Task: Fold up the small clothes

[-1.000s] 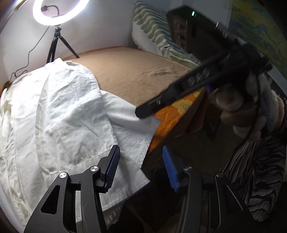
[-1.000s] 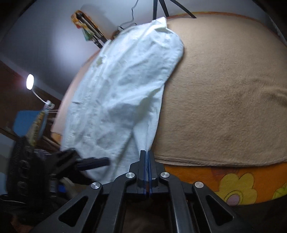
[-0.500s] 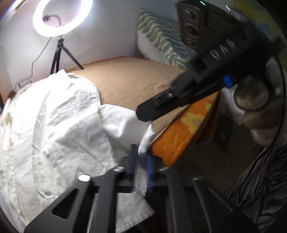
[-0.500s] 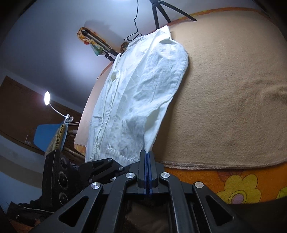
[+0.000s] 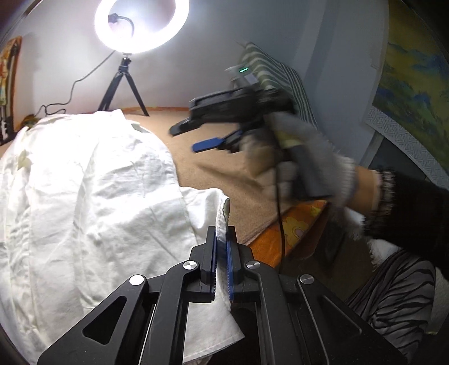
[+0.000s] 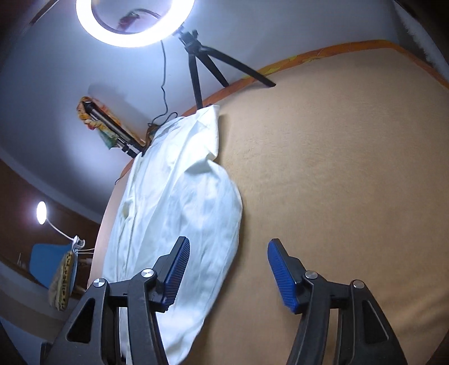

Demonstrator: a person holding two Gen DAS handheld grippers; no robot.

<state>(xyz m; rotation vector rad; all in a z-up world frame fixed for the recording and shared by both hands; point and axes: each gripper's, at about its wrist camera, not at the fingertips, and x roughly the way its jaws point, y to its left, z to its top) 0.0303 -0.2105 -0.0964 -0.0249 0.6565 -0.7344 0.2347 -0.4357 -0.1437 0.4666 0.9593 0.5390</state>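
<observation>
Left gripper (image 5: 221,235) clamped on white shirt (image 5: 92,196) hem at blanket (image 6: 350,168) edge, right gripper (image 6: 227,269) jaws just opened, empty, over shirt's side.

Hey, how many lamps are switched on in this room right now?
2. A ring light on a tripod stands at the bed's far edge, beyond the white shirt. A small desk lamp glows off to the left. Others may be hidden.

Lit ring light (image 5: 141,26) on black tripod (image 6: 196,67), tan blanket (image 6: 336,168), striped pillow (image 5: 277,75).
</observation>
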